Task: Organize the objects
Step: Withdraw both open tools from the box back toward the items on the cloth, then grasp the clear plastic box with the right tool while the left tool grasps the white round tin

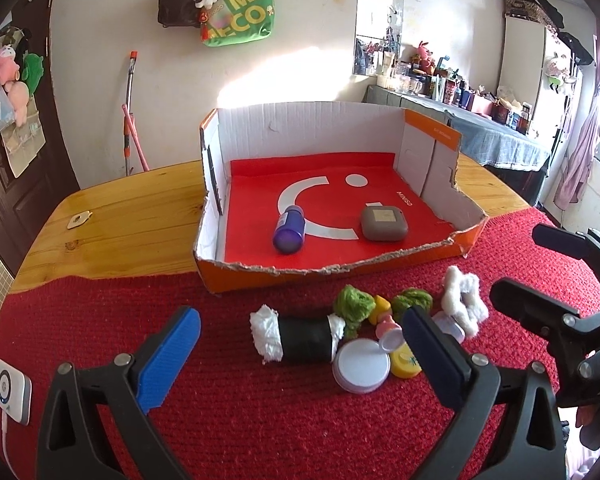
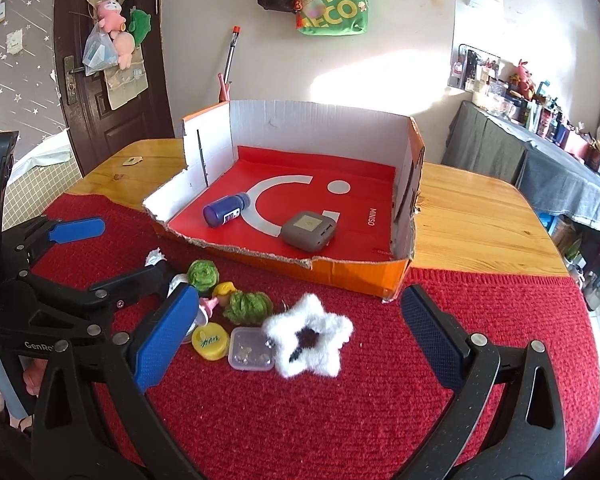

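Both your grippers are hanging over the red knit mat (image 2: 340,412) with nothing in them: left gripper (image 1: 300,356) jaws wide apart, right gripper (image 2: 296,340) the same. Right past your fingertips sits the pile: fluffy white star (image 2: 308,340), clear little box (image 2: 250,348), yellow cap (image 2: 210,342), black roll (image 1: 304,338). Further back on the surface, the torn orange box (image 2: 356,274) has the purple bottle (image 2: 225,209) lying flat and the grey case (image 2: 309,230) beside it.
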Motion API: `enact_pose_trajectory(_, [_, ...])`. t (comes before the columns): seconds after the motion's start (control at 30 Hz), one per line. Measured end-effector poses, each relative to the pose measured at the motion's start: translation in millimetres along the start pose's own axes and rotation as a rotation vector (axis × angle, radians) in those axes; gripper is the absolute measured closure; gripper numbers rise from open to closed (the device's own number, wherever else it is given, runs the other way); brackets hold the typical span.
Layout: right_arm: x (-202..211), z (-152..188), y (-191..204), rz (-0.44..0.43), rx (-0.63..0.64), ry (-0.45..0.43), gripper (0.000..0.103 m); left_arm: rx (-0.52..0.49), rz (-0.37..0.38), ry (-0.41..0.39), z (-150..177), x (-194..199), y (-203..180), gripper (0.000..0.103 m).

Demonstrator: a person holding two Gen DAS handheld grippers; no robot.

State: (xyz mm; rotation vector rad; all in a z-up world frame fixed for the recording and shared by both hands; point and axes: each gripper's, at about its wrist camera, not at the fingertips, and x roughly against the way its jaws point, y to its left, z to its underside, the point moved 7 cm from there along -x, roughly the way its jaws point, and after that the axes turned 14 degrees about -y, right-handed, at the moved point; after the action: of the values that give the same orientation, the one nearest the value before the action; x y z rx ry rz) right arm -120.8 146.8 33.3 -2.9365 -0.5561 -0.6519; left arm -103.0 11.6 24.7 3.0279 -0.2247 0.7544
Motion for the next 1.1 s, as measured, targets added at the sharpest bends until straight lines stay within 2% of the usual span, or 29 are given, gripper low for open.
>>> enact_pose_trajectory(0.43, [12,20,5,-0.009,0.007,0.029,0.0,0.011,0.028,0.016,16,10,-6,0.0])
enact_pose_trajectory(0.53, [12,25,7,-0.017,0.007,0.035,0.003,0.013,0.039,0.026,20,10,-8,0.005])
enact_pose_trajectory(0.73, [10,35,9,-0.04,-0.011,0.067,0.023,0.019,0.071,0.06,30,9,-13,0.015])
enact_pose_trajectory(0.8, [10,38,10,-0.05,-0.019,0.077,0.033,0.018,0.081,0.069,33,8,-15,0.019])
enact_pose_trajectory(1.03, [6,54,22,-0.108,-0.026,0.126,0.045,0.015,0.117,0.102,43,5,-23,0.031])
enact_pose_trajectory(1.1, [5,58,25,-0.123,-0.026,0.136,0.052,0.013,0.123,0.111,46,4,-24,0.035])
